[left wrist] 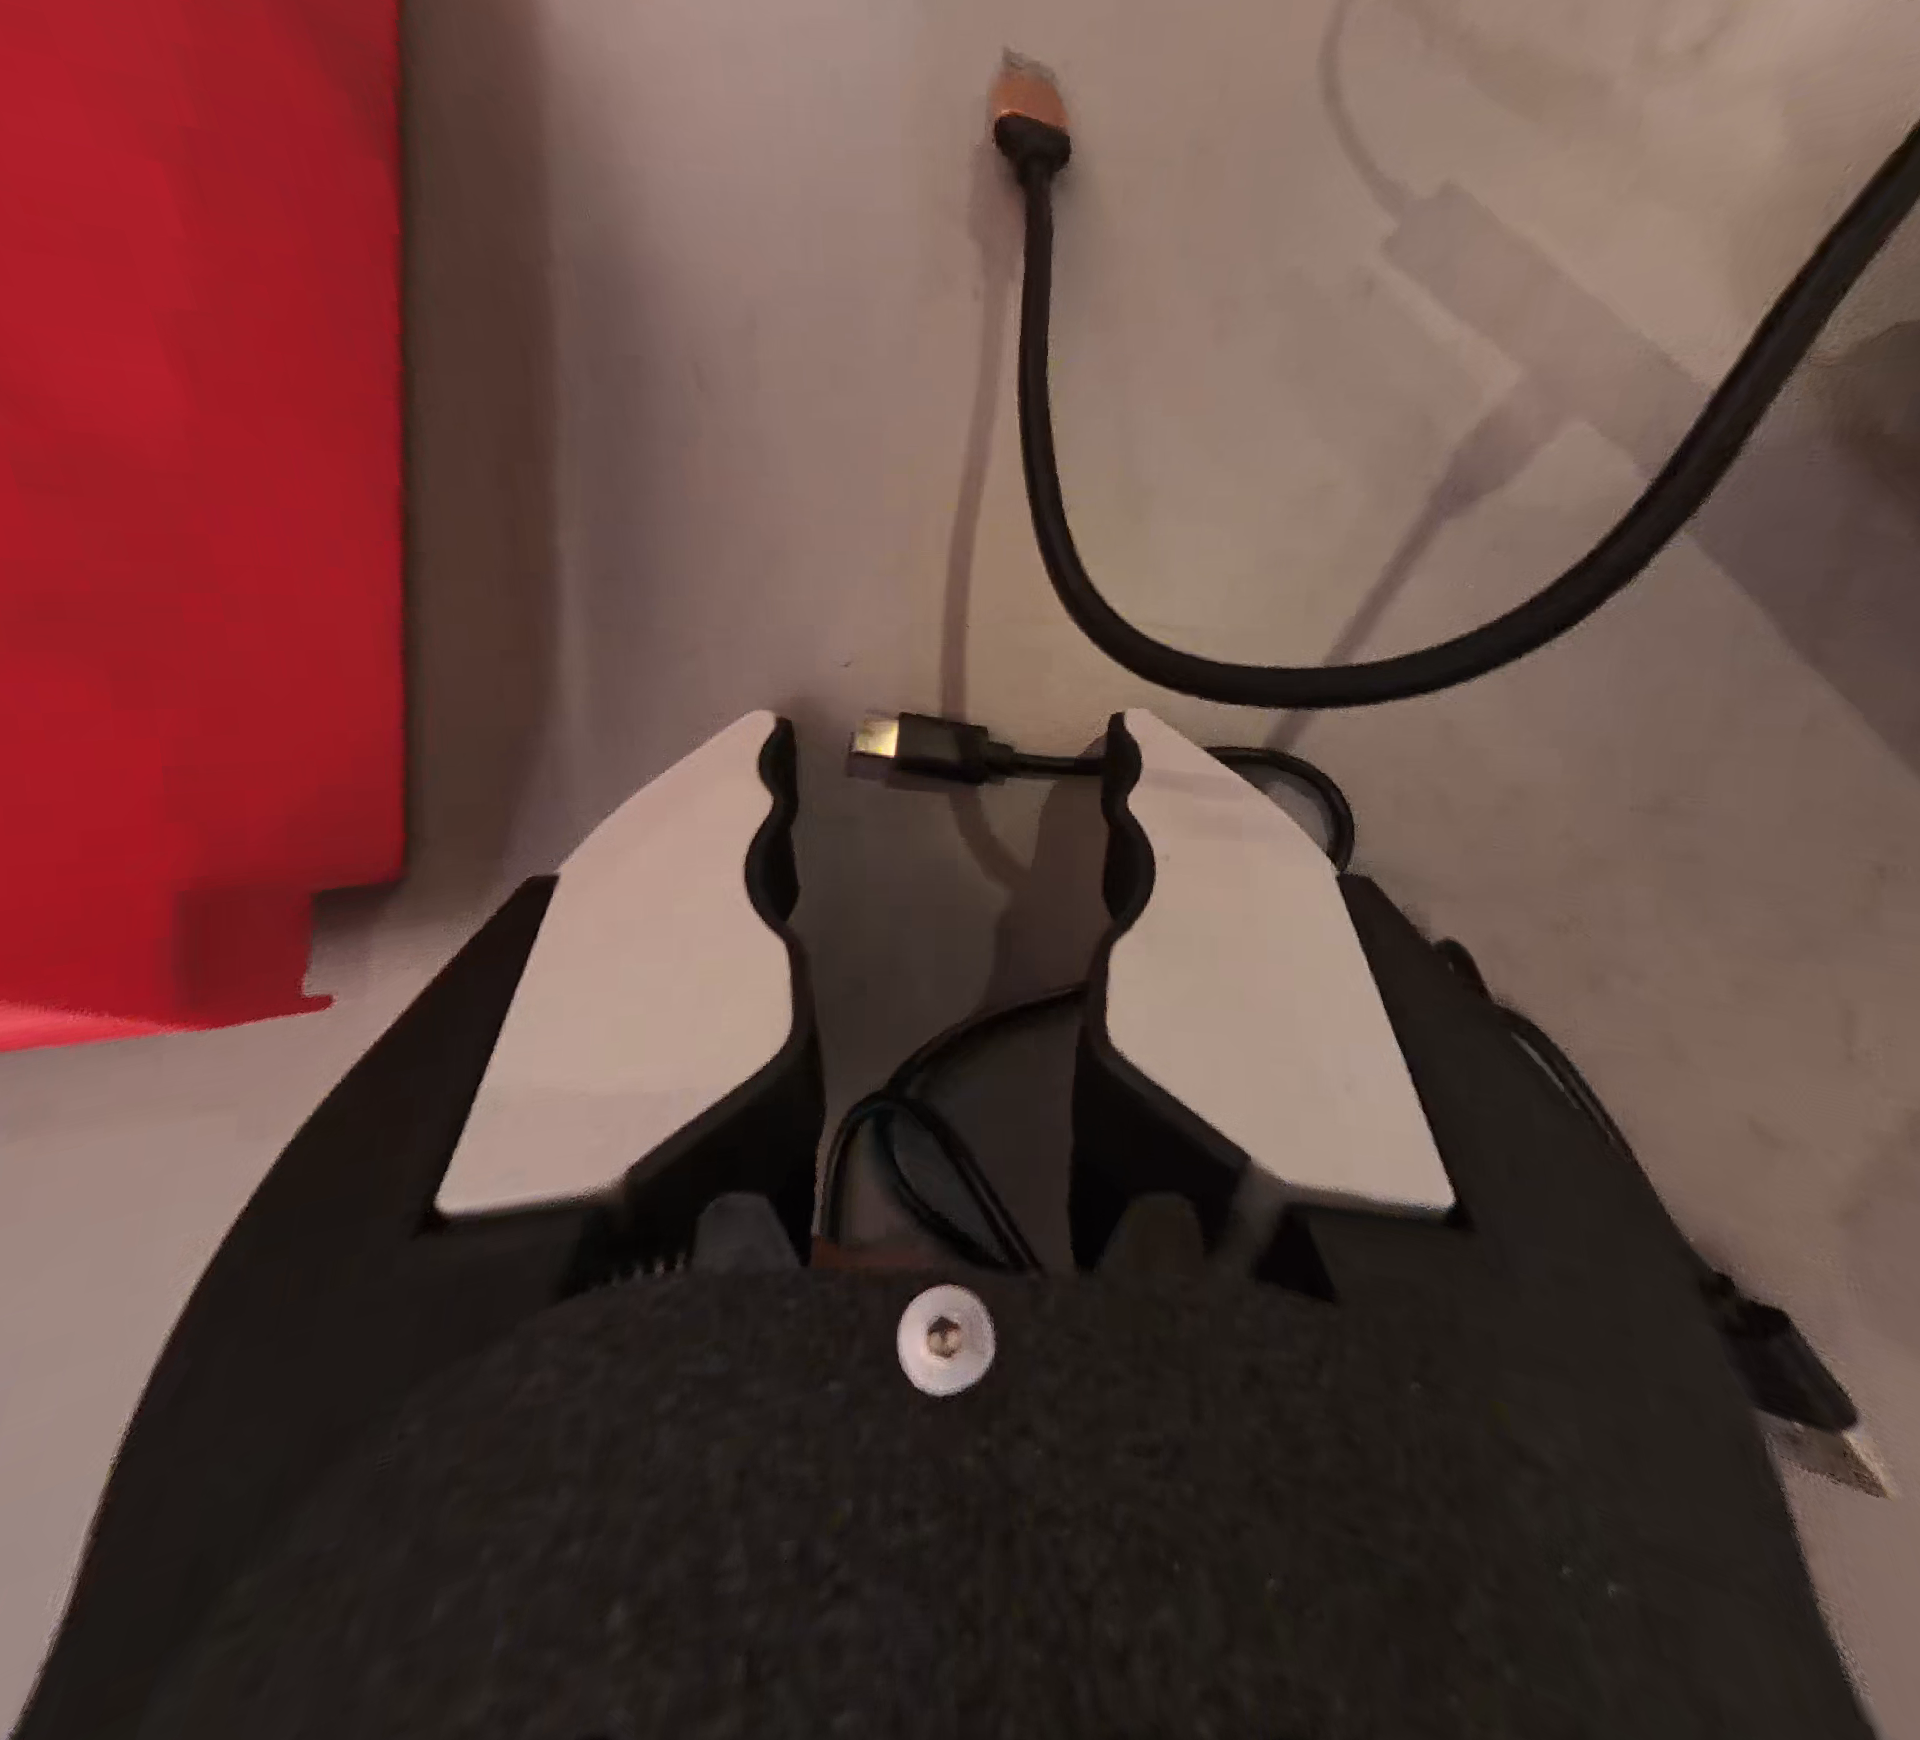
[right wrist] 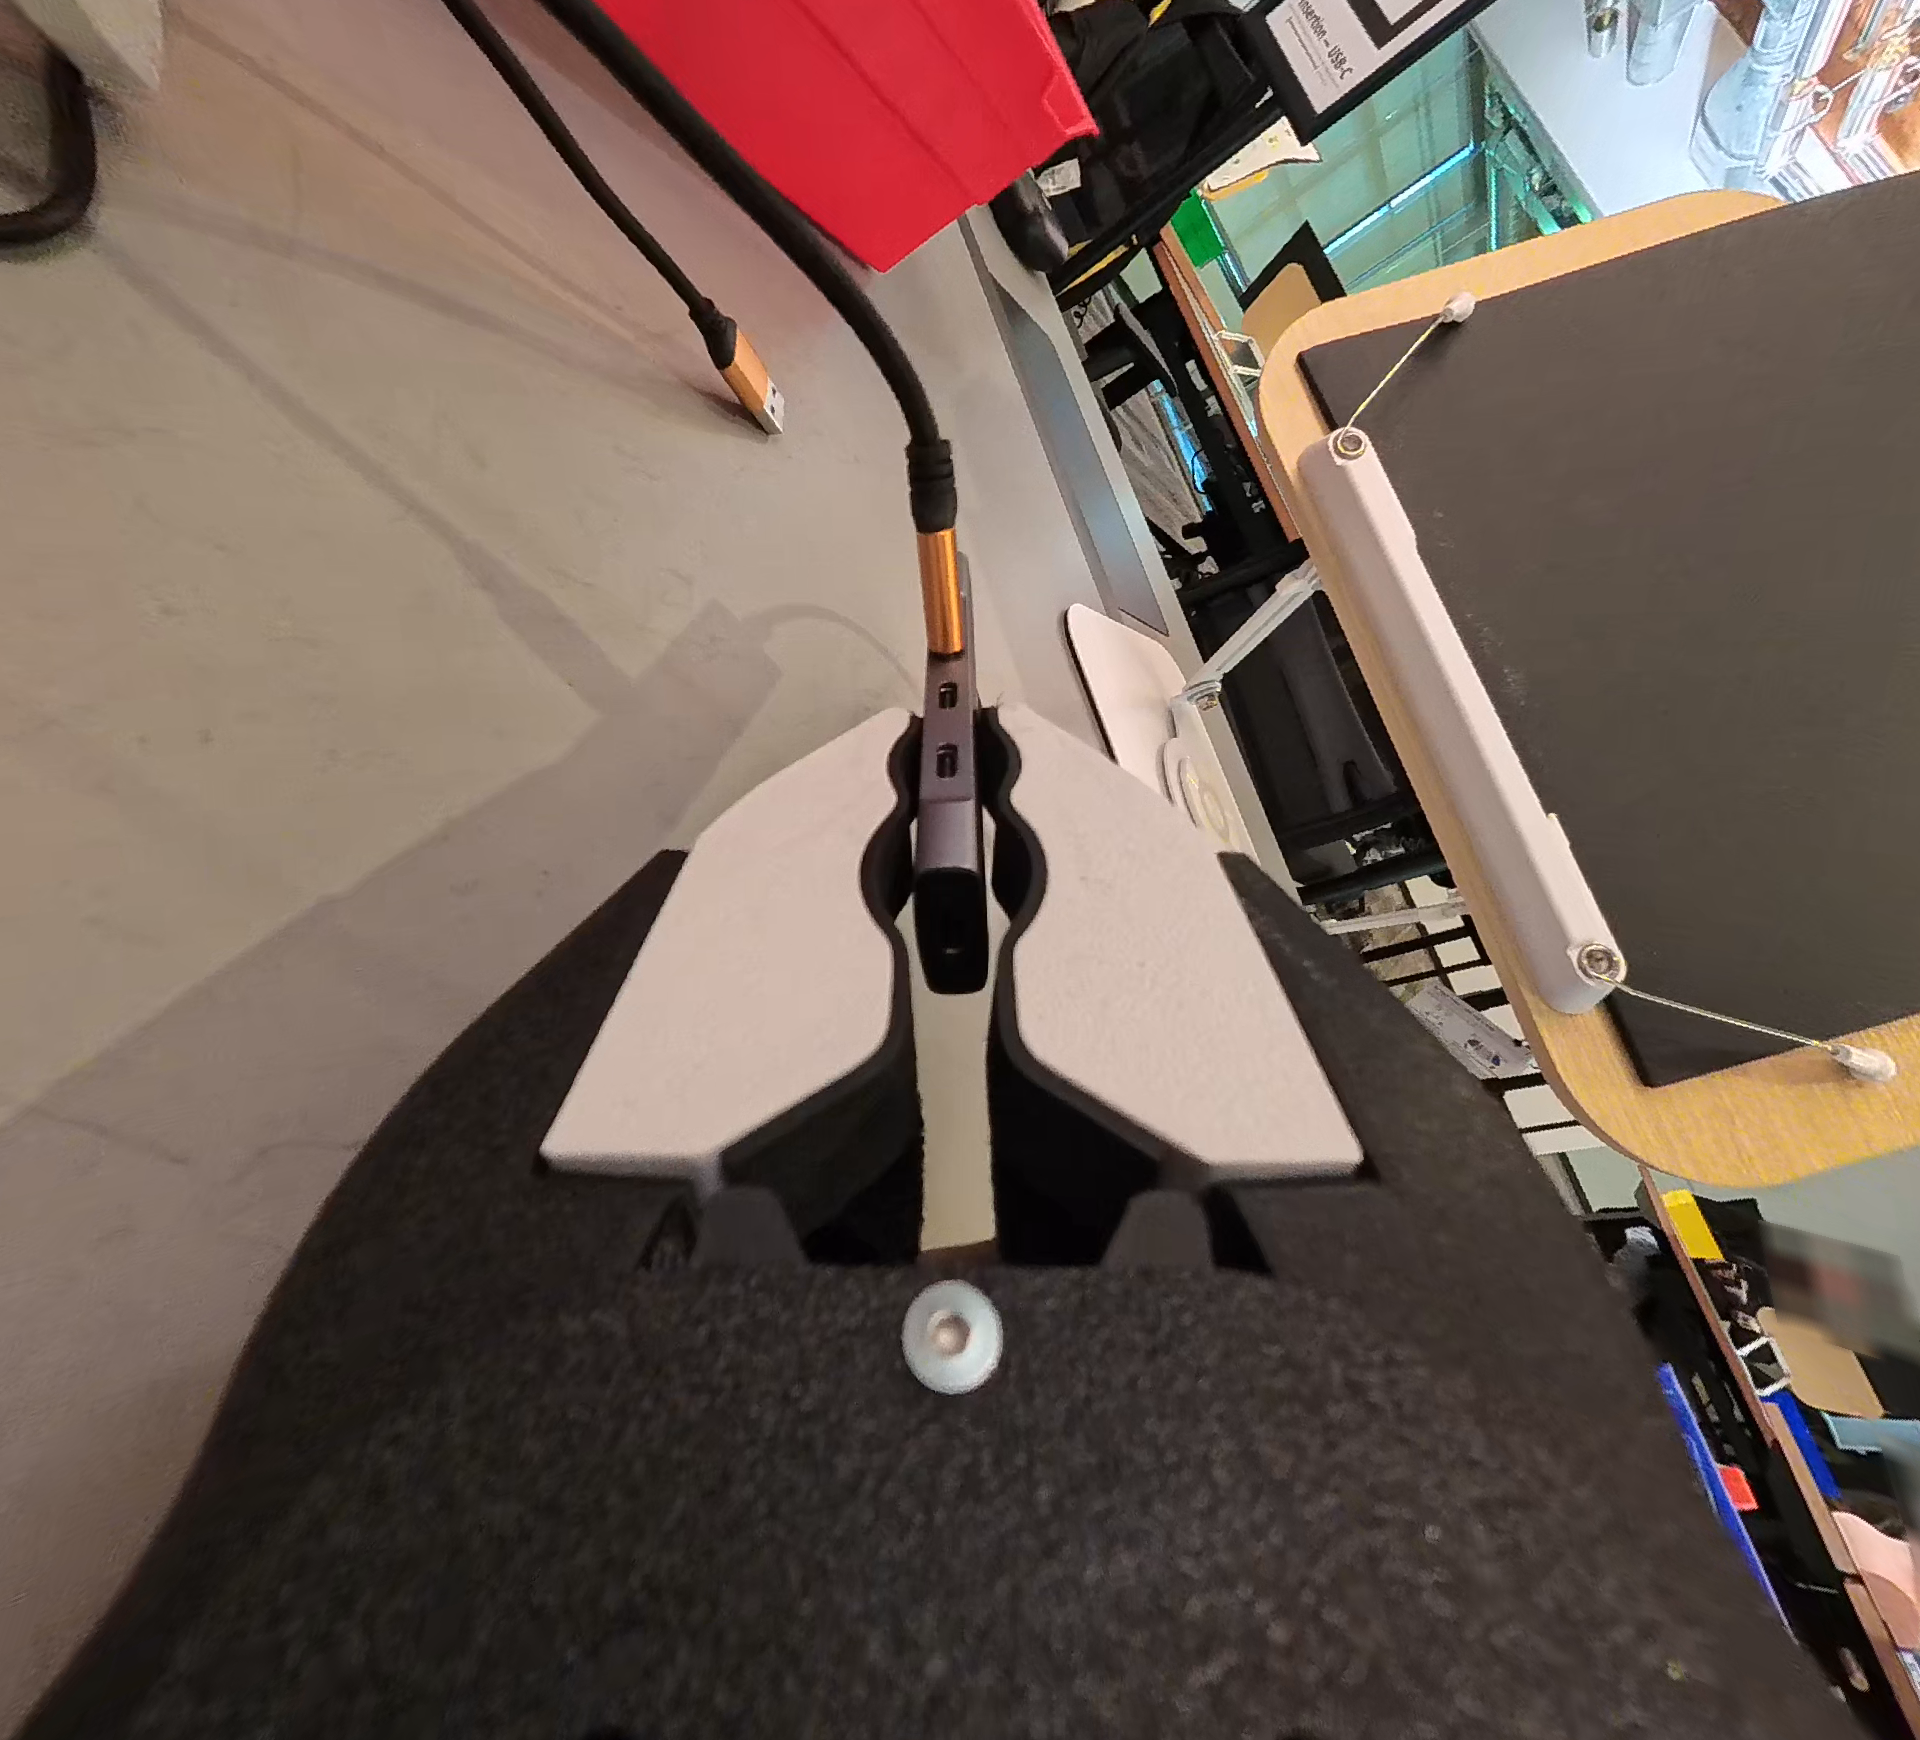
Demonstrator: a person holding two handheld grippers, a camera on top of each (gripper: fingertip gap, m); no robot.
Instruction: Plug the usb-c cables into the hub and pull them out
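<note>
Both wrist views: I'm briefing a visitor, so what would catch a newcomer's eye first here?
Probably the red bin, filling the left side of the left wrist view. Next, in the right wrist view, the right claw is shut on a grey hub with an orange-collared plug in its far port. The left claw hangs open over a small black USB-C plug on the table.

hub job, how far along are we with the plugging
Done: one orange-collared cable is plugged into the hub, which the right gripper is shut on. In hand: the left gripper is open, close to a thin black usb-c plug on the table. Left: plug that in, then pull both out.
</note>
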